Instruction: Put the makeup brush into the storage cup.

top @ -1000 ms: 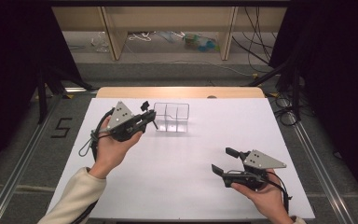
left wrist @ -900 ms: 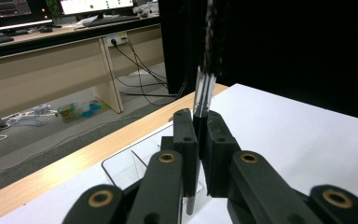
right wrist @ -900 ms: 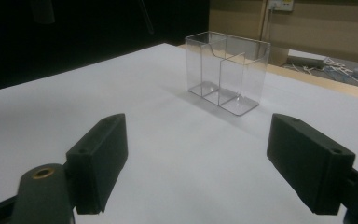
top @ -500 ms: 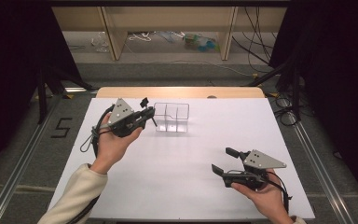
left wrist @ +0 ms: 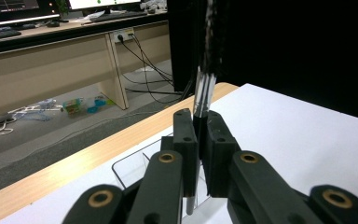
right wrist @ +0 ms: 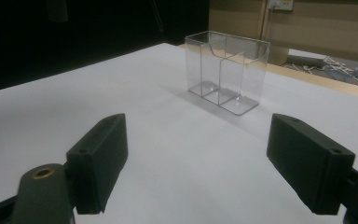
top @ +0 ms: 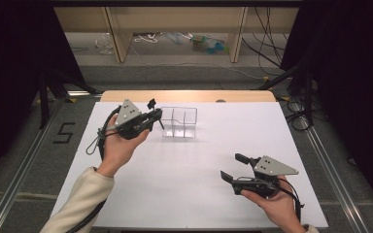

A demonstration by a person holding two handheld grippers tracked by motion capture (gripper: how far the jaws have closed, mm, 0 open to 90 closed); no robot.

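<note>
At upper left of the high view, left tool (top: pixel 151 112) clamped on thin black-and-silver pen (left wrist: pixel 204 88), held upright beside clear plastic divided box (top: pixel 179 122), probably for dropping in; right tool (top: pixel 234 167) open, idle.

Table (top: pixel 184 194): white top, pale wood strip along far edge.
Box (top: pixel 179 122): clear, colourless, thin see-through walls and dividers.
Pen (left wrist: pixel 204 93): black and silver lengthwise stripes up the barrel, grey at lower tip.
Left gripper (top: pixel 154 115): black jaws, brass-coloured pivot rings, grey three-cornered plate, black cable.
Right gripper (top: pixel 234 167): matt black jaws, same brass ring, grey plate.
Sleeve (top: pixel 80 204): cream.
Floor (top: pixel 39 160): grey, black numeral 5 marked on it.
Desk (top: pixel 175 19): light tan wood, beyond it.
Curtains (top: pixel 349 73): black, both sides.
</note>
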